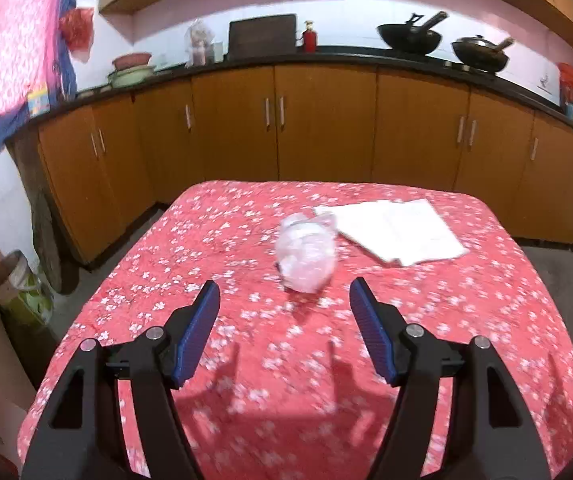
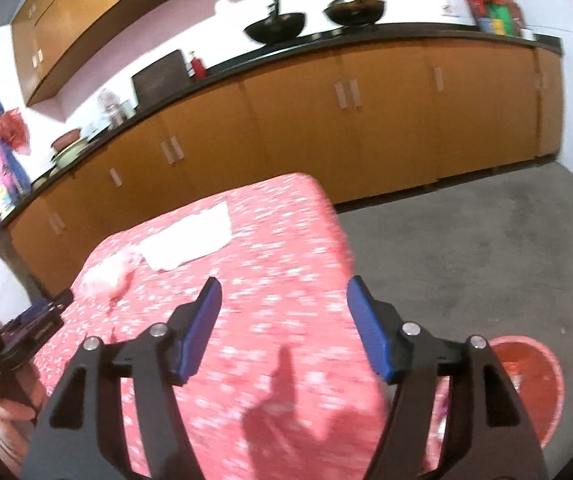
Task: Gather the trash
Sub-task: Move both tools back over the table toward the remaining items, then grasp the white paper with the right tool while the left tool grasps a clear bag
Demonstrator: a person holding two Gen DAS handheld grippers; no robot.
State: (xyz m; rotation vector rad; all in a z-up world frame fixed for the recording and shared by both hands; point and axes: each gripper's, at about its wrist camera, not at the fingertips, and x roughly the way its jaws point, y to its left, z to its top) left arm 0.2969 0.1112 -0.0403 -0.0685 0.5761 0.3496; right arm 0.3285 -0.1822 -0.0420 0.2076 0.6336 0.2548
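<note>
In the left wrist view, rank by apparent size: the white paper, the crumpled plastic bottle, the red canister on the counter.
1. white paper, widest spread on the table.
2. crumpled plastic bottle, clearly smaller, though nearer the camera.
3. red canister, smallest, but far off on the counter, so true size is unsure.

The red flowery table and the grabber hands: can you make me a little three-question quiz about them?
1. True or false: the left gripper is holding the crumpled plastic bottle.
2. What lies right beside the bottle on the table? A) white paper B) a spoon C) a shoe
3. Fill in: the red bin stands on the ____.

Key: 1 false, both grippers are open; 2 A; 3 floor.
</note>
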